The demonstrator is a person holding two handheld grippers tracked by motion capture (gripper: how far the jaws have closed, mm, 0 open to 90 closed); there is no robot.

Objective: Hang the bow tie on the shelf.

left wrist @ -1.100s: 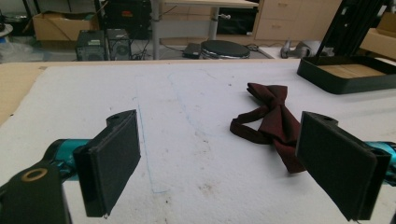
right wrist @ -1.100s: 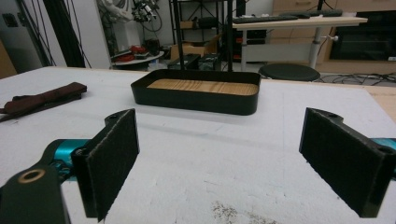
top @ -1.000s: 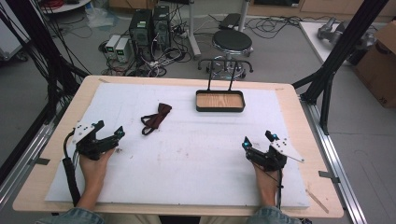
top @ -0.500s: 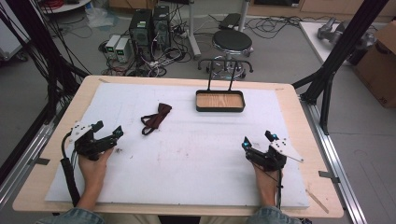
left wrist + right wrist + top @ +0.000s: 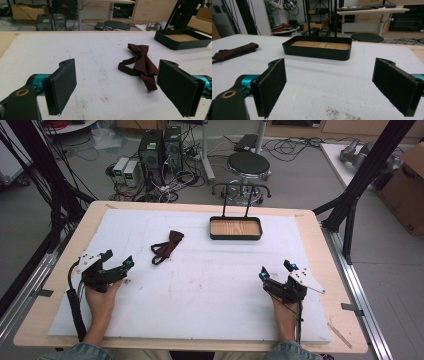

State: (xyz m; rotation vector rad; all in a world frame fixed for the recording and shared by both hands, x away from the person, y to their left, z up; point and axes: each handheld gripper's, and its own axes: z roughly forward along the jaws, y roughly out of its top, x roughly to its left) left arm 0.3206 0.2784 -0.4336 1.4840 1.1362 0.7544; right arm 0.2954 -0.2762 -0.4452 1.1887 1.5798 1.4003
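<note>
Bow tie (image 5: 167, 247) beside left claw (image 5: 119, 261)

The white mat covering the surface (image 5: 210, 290) is lying open across its whole near and middle stretch, giving both tools plain passage. The left tool (image 5: 116, 266) is sitting with its jaws spread wide, and only bare mat is lying between it and the dark red bow tie (image 5: 167, 246), which is resting flat and low just ahead and to its right. The right tool (image 5: 277, 271), jaws likewise apart, is facing unbroken mat up to the black tray (image 5: 235, 228) at the far edge. That tray's raised wall and the two upright black posts (image 5: 235, 199) behind it are standing as the only tall obstacles there.
</note>
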